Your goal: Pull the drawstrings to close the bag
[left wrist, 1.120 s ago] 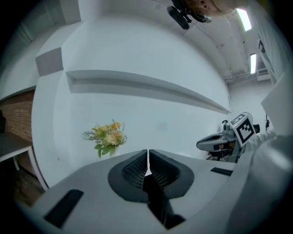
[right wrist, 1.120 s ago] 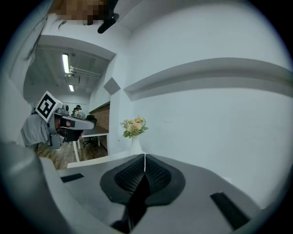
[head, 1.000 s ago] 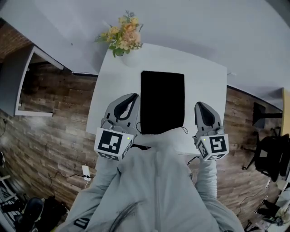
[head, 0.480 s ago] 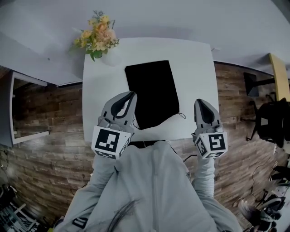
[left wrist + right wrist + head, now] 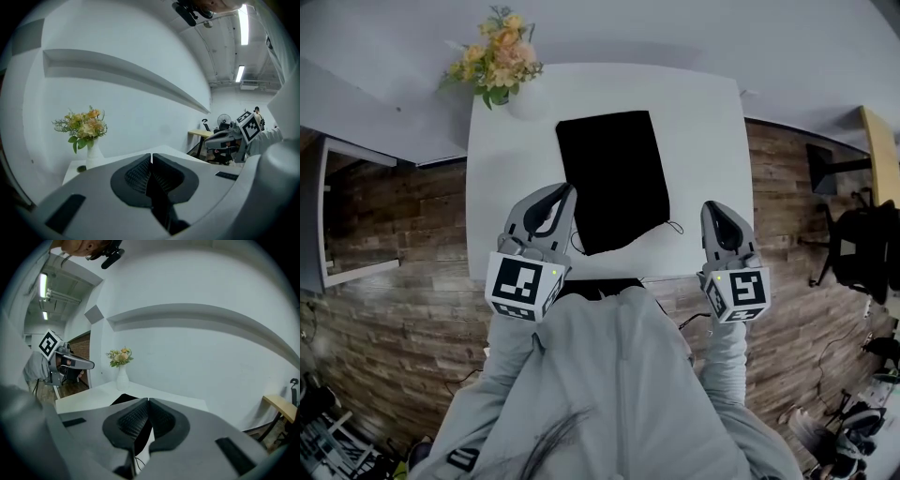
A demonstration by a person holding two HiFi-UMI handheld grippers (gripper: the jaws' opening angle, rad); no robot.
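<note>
Black fabric bag [image 5: 614,178] lies flat on the desk [image 5: 712,122], long axis running from near edge to far edge, with its mouth towards you. Your left gripper [image 5: 561,192] sits just beside the bag's left side. Your right gripper [image 5: 713,208] stands farther off, right of the drawstring loop [image 5: 675,228]. Both claws are closed on nothing.

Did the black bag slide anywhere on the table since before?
No. The black bag lies just where it was on the white table, same gap from the flower vase.
</note>
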